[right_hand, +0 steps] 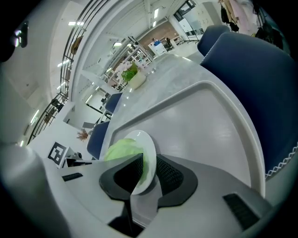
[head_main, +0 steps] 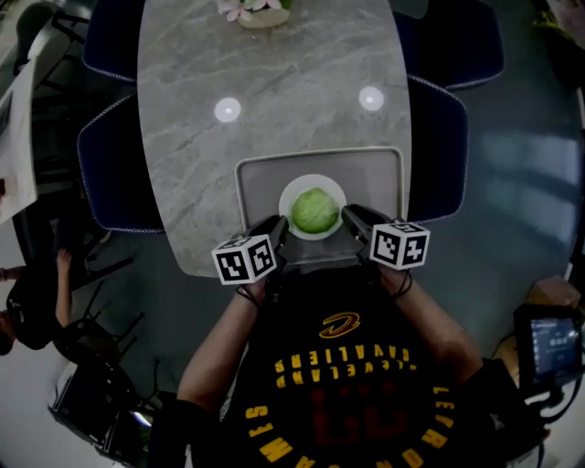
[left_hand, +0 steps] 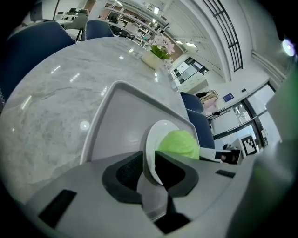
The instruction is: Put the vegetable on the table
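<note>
A round green cabbage (head_main: 314, 210) sits on a small white plate (head_main: 294, 186), which rests on a grey tray (head_main: 375, 169) at the near end of the marble table (head_main: 274, 91). My left gripper (head_main: 279, 227) is shut on the plate's left rim and my right gripper (head_main: 350, 218) on its right rim. In the left gripper view the plate (left_hand: 152, 139) stands edge-on between the dark pads of the left gripper (left_hand: 149, 169), with the cabbage (left_hand: 179, 144) just beyond. In the right gripper view the plate (right_hand: 149, 151) is pinched in the right gripper (right_hand: 149, 172), beside the cabbage (right_hand: 122, 149).
Blue chairs (head_main: 114, 160) stand on both sides of the table, another chair (head_main: 439, 146) at the right. A flower pot (head_main: 260, 11) stands at the far end. A person (head_main: 27, 302) sits low at the left, and a screen device (head_main: 548, 343) is at the right.
</note>
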Demonstrator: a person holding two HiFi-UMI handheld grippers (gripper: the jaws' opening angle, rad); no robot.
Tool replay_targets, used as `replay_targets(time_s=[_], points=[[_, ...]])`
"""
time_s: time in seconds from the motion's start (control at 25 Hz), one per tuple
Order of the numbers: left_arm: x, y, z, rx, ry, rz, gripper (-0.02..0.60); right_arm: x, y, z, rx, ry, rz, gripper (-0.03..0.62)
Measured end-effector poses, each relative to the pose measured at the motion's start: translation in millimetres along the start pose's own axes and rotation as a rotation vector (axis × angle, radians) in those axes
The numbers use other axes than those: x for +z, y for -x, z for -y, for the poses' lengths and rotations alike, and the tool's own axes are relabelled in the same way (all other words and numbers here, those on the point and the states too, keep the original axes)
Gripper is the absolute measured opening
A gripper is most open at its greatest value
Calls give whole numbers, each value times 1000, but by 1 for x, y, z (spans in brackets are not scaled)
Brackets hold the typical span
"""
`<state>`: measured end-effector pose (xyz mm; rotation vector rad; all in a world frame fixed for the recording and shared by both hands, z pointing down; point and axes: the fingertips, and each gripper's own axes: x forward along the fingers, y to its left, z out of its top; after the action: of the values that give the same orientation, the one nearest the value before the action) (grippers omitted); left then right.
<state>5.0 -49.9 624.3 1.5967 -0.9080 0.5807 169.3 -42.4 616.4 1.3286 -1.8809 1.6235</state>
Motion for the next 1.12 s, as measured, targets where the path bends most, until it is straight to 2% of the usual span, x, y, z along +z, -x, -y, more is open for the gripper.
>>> replay_targets(time_s=[0.32, 0.52, 0.8, 0.92, 1.12], points=[[6, -14, -2, -6, 21, -51, 81, 9, -21, 4, 7, -30, -60, 92], [6, -15, 1, -19, -21, -80, 81, 7, -22, 4, 7, -10, -85, 72], [7, -18, 0, -31, -29, -94, 66, 8, -27, 6, 25, -43, -96, 47], [5, -10, 1, -62, -3, -94, 58, 5, -22, -3, 20, -36, -102, 46], [2, -5, 6, -134, 84, -100, 43, 2, -14, -10, 25, -54, -105, 41]])
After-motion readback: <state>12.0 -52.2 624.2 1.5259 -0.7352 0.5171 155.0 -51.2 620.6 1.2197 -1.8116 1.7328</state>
